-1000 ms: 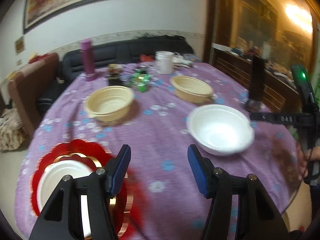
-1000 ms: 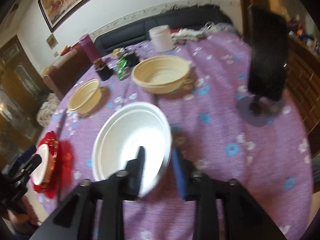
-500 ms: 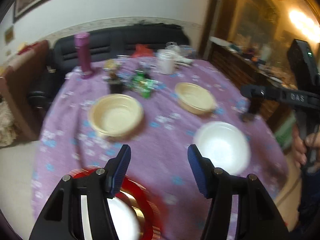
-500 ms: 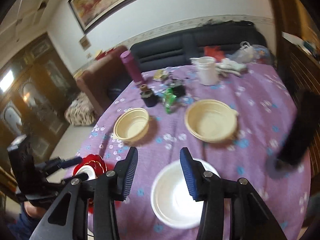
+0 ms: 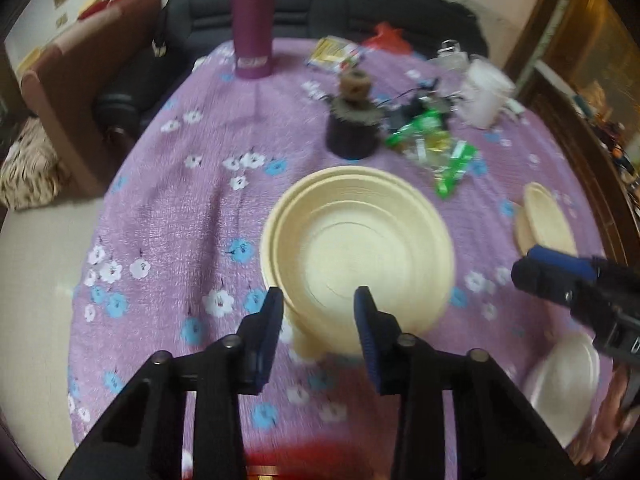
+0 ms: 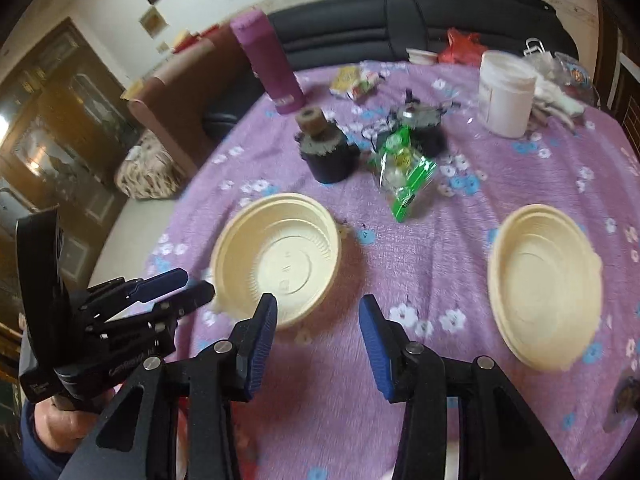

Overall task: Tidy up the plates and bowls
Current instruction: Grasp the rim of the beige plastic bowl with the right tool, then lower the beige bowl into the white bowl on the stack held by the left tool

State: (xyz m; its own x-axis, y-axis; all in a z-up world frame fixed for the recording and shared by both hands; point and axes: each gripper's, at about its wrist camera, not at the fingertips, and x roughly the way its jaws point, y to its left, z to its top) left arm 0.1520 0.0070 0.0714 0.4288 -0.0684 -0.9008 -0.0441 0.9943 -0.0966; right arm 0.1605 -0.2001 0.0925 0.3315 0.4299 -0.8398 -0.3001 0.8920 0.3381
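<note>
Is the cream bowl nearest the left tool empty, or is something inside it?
Empty. The cream bowl stands upright on the purple cloth, and both views show only its bare ribbed inside.

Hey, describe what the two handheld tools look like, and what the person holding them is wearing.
Both tools are alike: a black frame with triangular cut-outs and silver rivets, ending in two fingers faced with ribbed blue pads. The left tool seen from the right wrist has a black pistol-style handle with small white lettering, too blurred to read. The right tool matches. A dark blue sleeve shows at the left hand.
</note>
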